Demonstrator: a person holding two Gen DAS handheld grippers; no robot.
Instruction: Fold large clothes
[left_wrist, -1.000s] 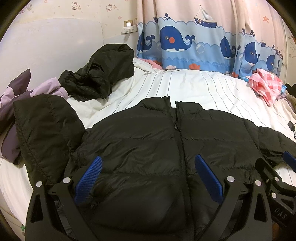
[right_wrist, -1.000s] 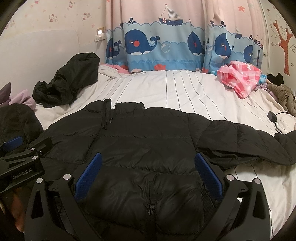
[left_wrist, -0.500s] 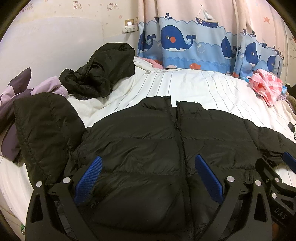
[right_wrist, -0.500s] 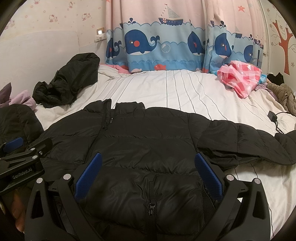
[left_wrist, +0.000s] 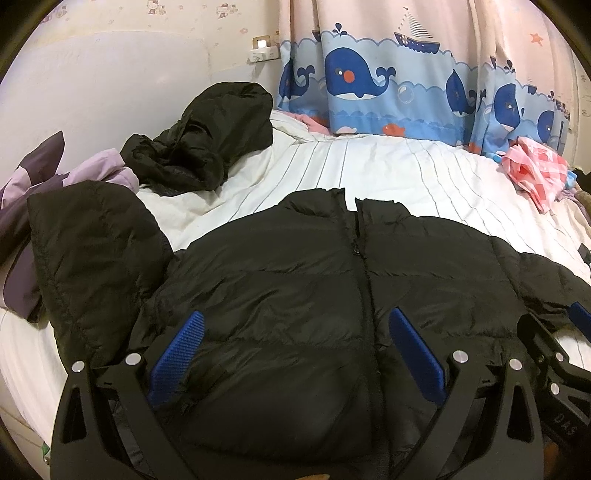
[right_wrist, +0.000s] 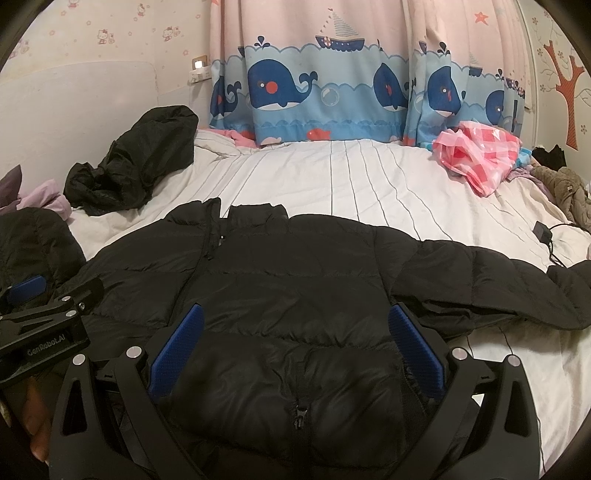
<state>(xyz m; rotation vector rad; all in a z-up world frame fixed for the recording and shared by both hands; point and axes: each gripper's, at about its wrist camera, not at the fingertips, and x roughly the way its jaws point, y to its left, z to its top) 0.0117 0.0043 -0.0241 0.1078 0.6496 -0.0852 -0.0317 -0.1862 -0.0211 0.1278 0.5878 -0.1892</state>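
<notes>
Both hand-held grippers hang side by side over the near hem of the jacket: the left hand-held gripper (left_wrist: 293, 347) and the right hand-held gripper (right_wrist: 295, 341) each have their blue-padded jaws spread wide, with nothing between them but the quilted fabric lying below. Beneath everything is the bed (right_wrist: 354, 177), covered by a white sheet with thin dark stripes. Behind it hangs a pink curtain (right_wrist: 332, 74) with a blue band of whales and sailboats. On the bed's near half, a black puffer jacket (left_wrist: 295, 280) lies front up with its zipper closed, collar pointing toward the curtain; one sleeve (right_wrist: 498, 280) stretches out flat to the right, while the other sleeve (left_wrist: 85, 266) lies bent at the left edge of the bed. Farther back on the left, a second black jacket (left_wrist: 207, 144) sits crumpled against the padded headboard, just beside a heap of purple bedding (left_wrist: 33, 192). At the far right lies a bunched pink checked cloth (right_wrist: 480, 155), and nearer, a small black charger with its cable (right_wrist: 543, 232) rests on the sheet.
</notes>
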